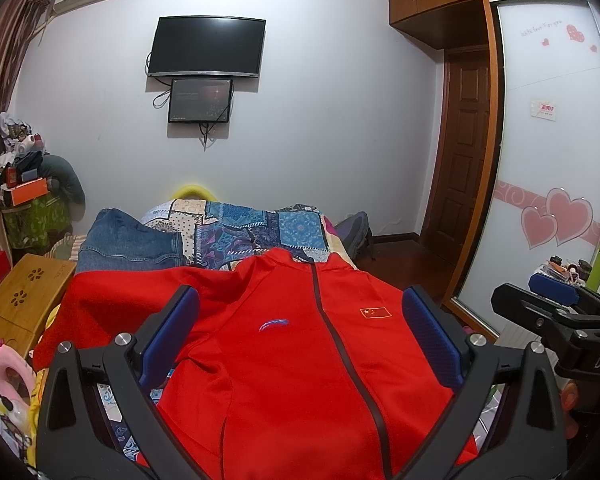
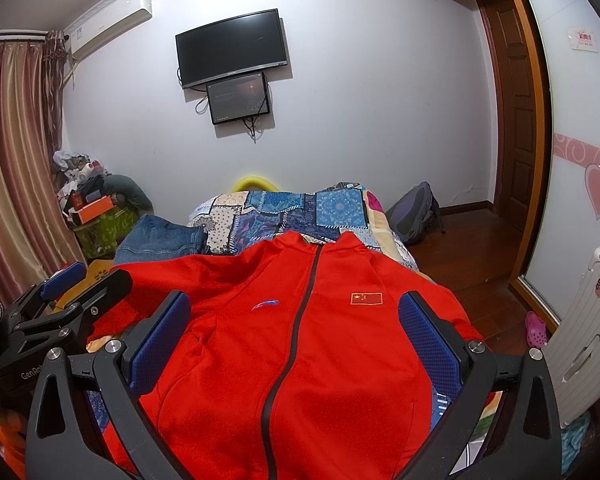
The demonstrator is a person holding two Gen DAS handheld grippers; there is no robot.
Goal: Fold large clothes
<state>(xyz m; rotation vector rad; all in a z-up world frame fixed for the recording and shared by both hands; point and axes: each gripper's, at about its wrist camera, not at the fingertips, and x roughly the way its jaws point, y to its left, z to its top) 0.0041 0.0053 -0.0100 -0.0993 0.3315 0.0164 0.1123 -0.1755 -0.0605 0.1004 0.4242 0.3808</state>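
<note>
Red jacket (image 1: 300, 344) flat on patchwork bed (image 1: 260, 228), left claw (image 1: 300, 316) and right claw (image 2: 296, 316) both wide, empty.

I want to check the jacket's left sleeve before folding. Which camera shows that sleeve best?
The left wrist view: the jacket has the sleeve spread out toward the wooden table, almost fully visible beyond the fingers. The right wrist view shows only part of the sleeve, with the left gripper covering its end.
</note>
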